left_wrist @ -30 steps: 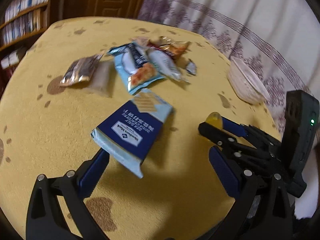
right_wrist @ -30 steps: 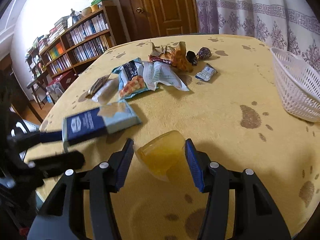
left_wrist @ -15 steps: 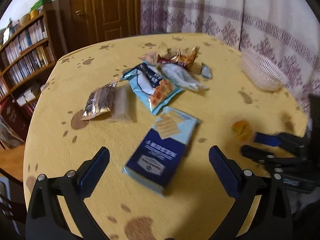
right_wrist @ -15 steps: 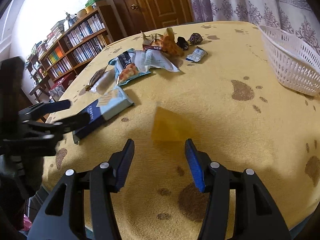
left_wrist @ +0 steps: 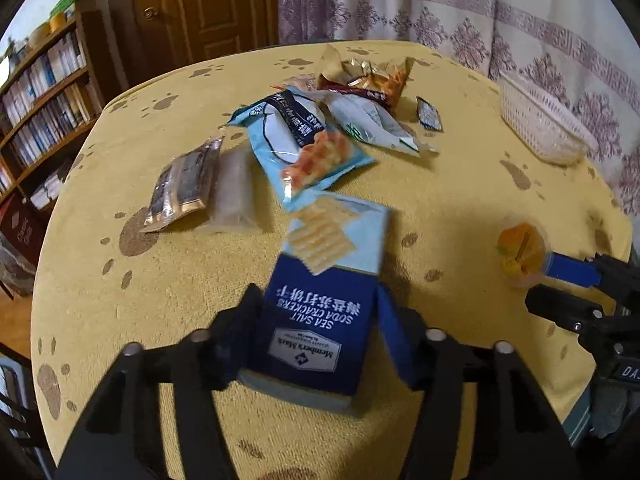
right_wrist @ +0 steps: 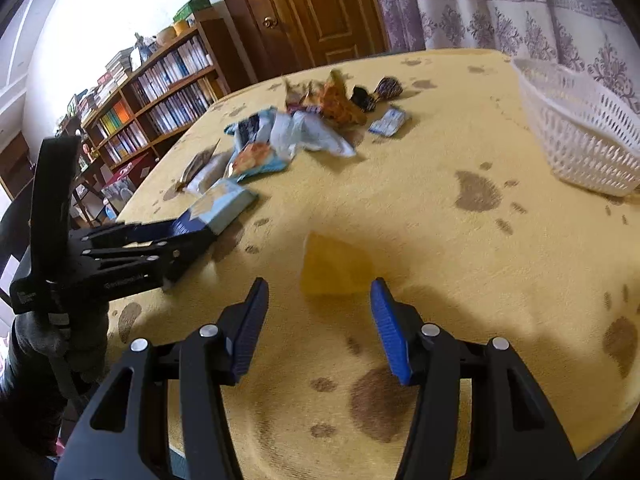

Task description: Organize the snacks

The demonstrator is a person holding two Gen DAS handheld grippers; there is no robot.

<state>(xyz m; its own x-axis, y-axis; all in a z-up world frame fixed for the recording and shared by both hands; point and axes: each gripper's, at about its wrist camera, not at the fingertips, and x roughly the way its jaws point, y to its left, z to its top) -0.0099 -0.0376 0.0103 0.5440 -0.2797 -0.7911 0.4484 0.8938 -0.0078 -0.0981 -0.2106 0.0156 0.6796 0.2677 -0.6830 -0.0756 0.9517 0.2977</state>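
Snack sorting, barely begun: white plastic lattice basket point(right_wrist: 580, 140) apparently empty; crumpled packets point(left_wrist: 312, 140) heaped mid-worktop point(left_wrist: 460, 184).
Left tool point(left_wrist: 320, 312): jaws closing around blue-and-pale cracker box point(left_wrist: 320, 304), lettered "SEA SALT SODA CRACKERS", "Member's Mark", lying at near edge.
Right tool point(right_wrist: 316, 316): part-open, clear cup of orange fruit jelly point(right_wrist: 334, 266) at fingertips; grip unclear.

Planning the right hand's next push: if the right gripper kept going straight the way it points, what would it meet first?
Probably the yellow jelly cup, just ahead of the right gripper fingertips; whether it is gripped is unclear.
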